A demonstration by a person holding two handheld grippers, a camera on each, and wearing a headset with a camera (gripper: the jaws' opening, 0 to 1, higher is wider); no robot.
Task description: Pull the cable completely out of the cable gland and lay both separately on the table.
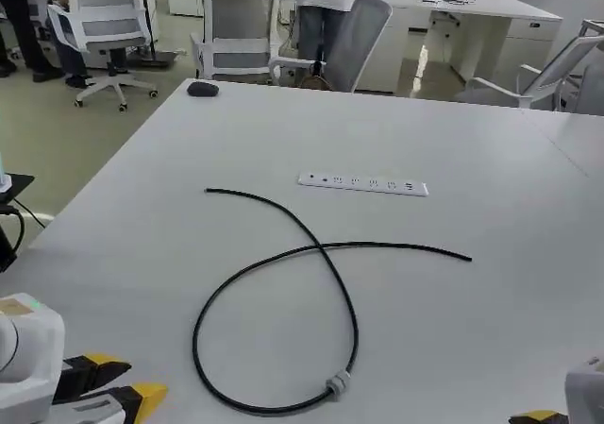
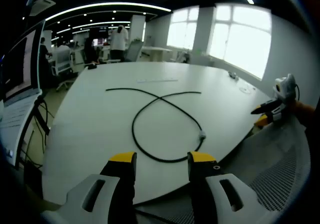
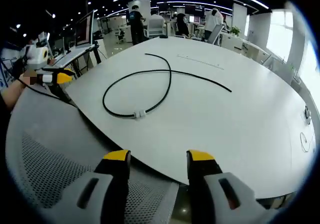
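Left gripper (image 1: 130, 377) low at the near left, jaws apart, holding nothing, just off the edge of the white table (image 1: 491, 292). Further right, black cable (image 1: 274, 259) lying on the table in one crossed loop, both ends free, near a white power strip (image 1: 363, 184). Grey cable gland (image 1: 337, 383) threaded on the loop's near right side. Right gripper (image 3: 159, 156) at the near right, likewise apart and empty. Probably best: pin the gland with one gripper, grip the cable just beside it with the other, pull straight along the cable.
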